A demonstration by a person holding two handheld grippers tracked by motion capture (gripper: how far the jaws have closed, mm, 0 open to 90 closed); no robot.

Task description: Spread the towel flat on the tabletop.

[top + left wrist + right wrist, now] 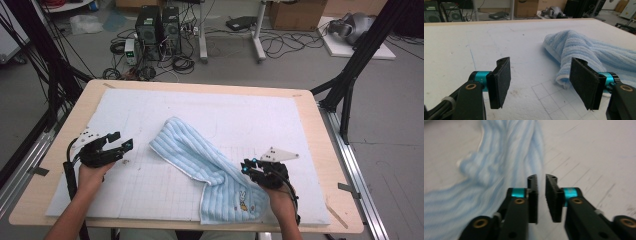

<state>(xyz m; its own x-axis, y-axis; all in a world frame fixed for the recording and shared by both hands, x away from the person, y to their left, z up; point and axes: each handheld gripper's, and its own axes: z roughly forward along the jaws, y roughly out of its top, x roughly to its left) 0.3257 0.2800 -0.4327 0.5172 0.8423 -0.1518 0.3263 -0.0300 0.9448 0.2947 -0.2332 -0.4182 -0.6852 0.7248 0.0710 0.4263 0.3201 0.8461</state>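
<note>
Blue ribbed terry towel [200,162] lies rumpled on the white foam-covered desk [260,115]. Left tool [122,142] rests level beside it, gaping, empty. Right tool [245,167], at the towel's edge, shows a narrow gap gripping nothing.

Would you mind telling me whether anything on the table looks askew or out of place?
The blue striped towel lies crumpled and diagonal across the white mat, twisted into a ridge in the middle, with its near end at the mat's front edge. Nothing looks spilled or damaged.
</note>
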